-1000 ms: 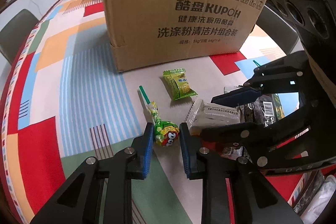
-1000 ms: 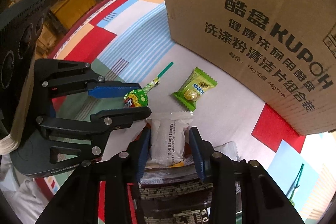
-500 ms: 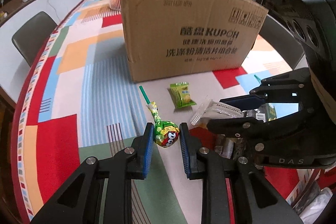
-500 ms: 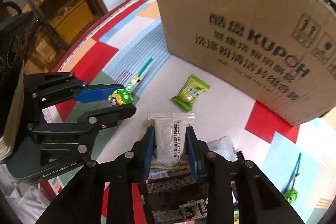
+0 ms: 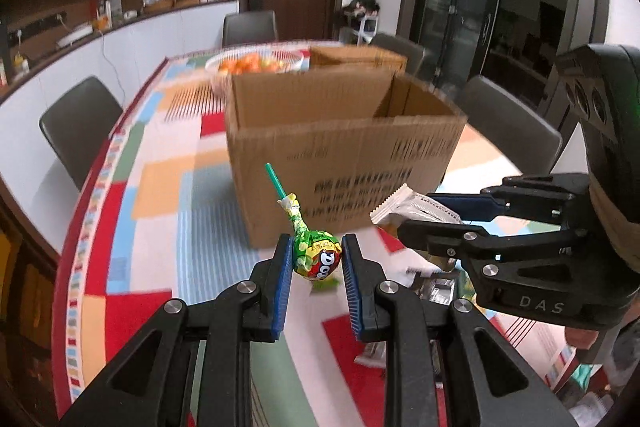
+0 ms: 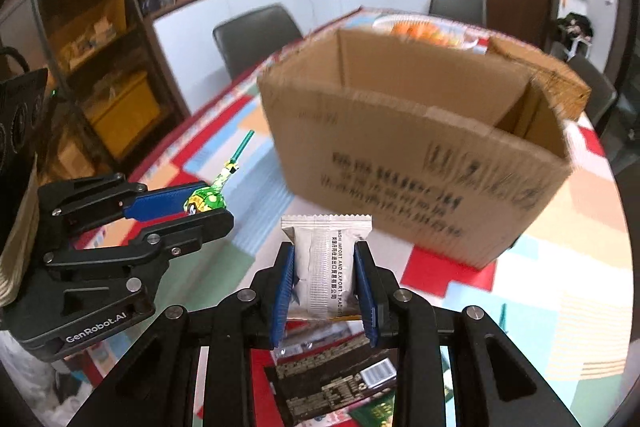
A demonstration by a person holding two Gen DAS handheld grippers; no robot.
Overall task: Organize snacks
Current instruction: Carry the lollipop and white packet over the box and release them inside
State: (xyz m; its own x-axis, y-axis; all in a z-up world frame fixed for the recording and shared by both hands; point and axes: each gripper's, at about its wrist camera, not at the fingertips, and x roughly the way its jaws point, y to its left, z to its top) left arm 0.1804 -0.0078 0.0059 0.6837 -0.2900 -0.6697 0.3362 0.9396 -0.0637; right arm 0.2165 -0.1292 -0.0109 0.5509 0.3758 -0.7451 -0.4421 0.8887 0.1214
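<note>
The left gripper (image 5: 316, 263) pinches a lollipop (image 5: 316, 259) between its two blue pads. The round candy head sits tight in the middle, and its green stick (image 5: 276, 181) points up and away toward the far side. The lollipop is up in the air, above the table (image 5: 160, 195) with the bright colored cloth.

The right gripper (image 6: 324, 279) pinches a white snack packet (image 6: 324, 267) from both sides. The packet stands up between the pads, with its zigzag top edge sticking out past the tips. It is lifted off the table too.

The two grippers are near each other, side by side. In the left camera view, the right gripper (image 5: 432, 215) shows on the right with the white packet (image 5: 404, 207) in it. In the right camera view, the left gripper (image 6: 200, 207) shows on the left with the lollipop (image 6: 206, 197).

A big open cardboard box (image 5: 340, 155) stands on the table just past both grippers. Its top flaps are open and black writing is on its near side. Behind the box sits a white bowl of orange fruit (image 5: 256, 65).

Down below the right gripper, more snack packs (image 6: 332, 383) lie on the table, one of them dark with a barcode. Gray chairs (image 5: 76, 123) stand around the table.
</note>
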